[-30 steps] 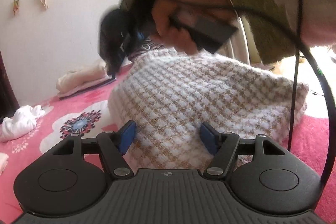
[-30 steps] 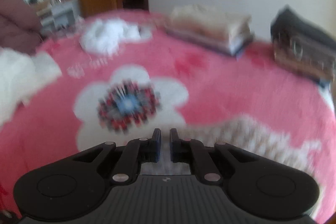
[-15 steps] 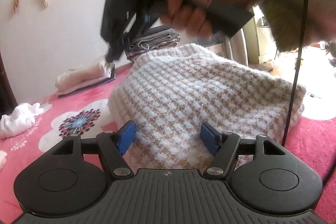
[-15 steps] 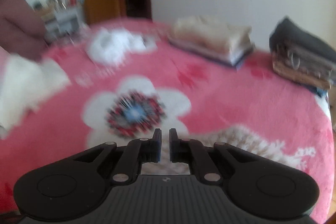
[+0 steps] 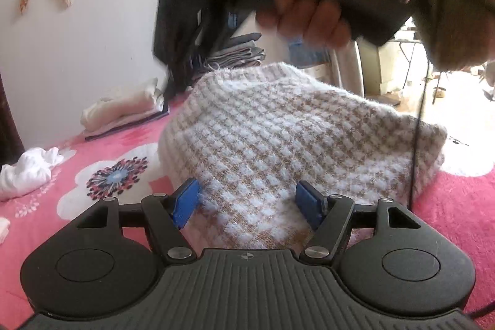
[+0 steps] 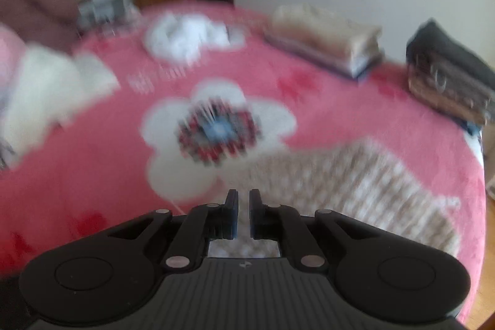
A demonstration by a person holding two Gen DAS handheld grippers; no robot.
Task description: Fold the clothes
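A folded white-and-tan checked knit sweater (image 5: 278, 138) lies on the pink flowered blanket (image 5: 92, 175). My left gripper (image 5: 247, 204) is open, its blue pads astride the sweater's near edge. My right gripper (image 6: 243, 207) is shut with a thin gap and holds nothing. It hangs in the air above the sweater (image 6: 355, 184), which lies below and to its right. In the left wrist view the right gripper (image 5: 173, 51) is a dark blur, held by a hand at the top.
A folded cream stack (image 5: 123, 110) and a folded grey stack (image 5: 238, 54) sit by the wall. A crumpled white garment (image 5: 27, 172) lies at left. More white cloth (image 6: 46, 88) lies at the blanket's left side.
The right gripper has risen and moved up and away from the sweater, staying shut. The left gripper has stayed open at the sweater's near edge.
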